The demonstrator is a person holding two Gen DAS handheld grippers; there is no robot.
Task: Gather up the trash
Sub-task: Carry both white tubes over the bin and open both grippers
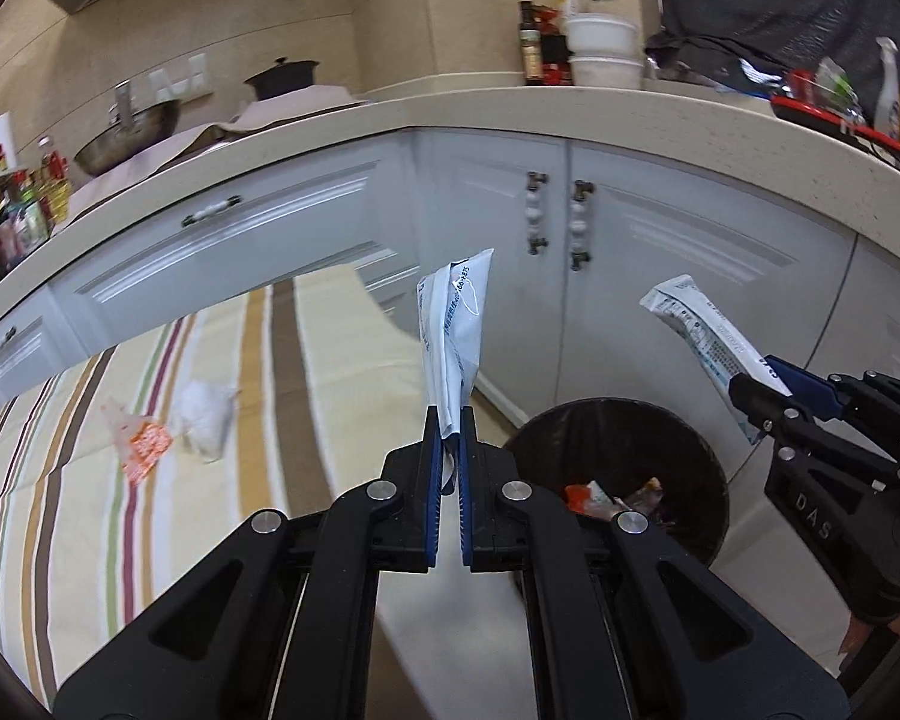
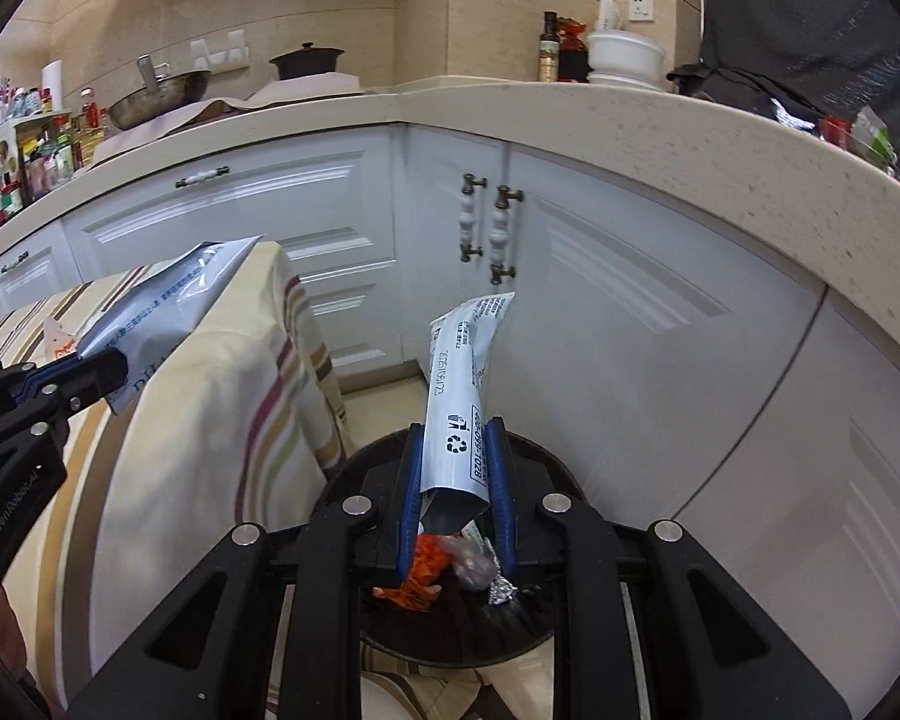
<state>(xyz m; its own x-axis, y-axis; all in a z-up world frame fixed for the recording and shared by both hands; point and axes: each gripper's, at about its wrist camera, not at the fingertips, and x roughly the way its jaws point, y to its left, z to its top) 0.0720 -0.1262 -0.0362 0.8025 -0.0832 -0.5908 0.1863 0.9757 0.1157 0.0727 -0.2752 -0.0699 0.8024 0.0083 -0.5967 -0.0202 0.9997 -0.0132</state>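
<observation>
My left gripper [image 1: 450, 420] is shut on a white and blue plastic wrapper [image 1: 455, 330] that stands up from its blue pads. It shows again at the left of the right wrist view as the left gripper [image 2: 105, 375] with its wrapper [image 2: 168, 306]. My right gripper [image 2: 456, 444] is shut on a white printed pouch [image 2: 465, 384] directly over the dark round trash bin [image 2: 546, 618]. In the left wrist view the right gripper [image 1: 756, 402] holds that pouch [image 1: 702, 336] above the bin [image 1: 690, 462]. Orange wrappers and foil lie inside the bin.
A striped tablecloth [image 1: 78, 510] covers the table on the left; an orange packet [image 1: 144, 447] and a crumpled white bag [image 1: 207, 414] lie on it. White cabinets [image 1: 648, 276] and a curved countertop [image 1: 510, 111] with bottles and bowls stand behind the bin.
</observation>
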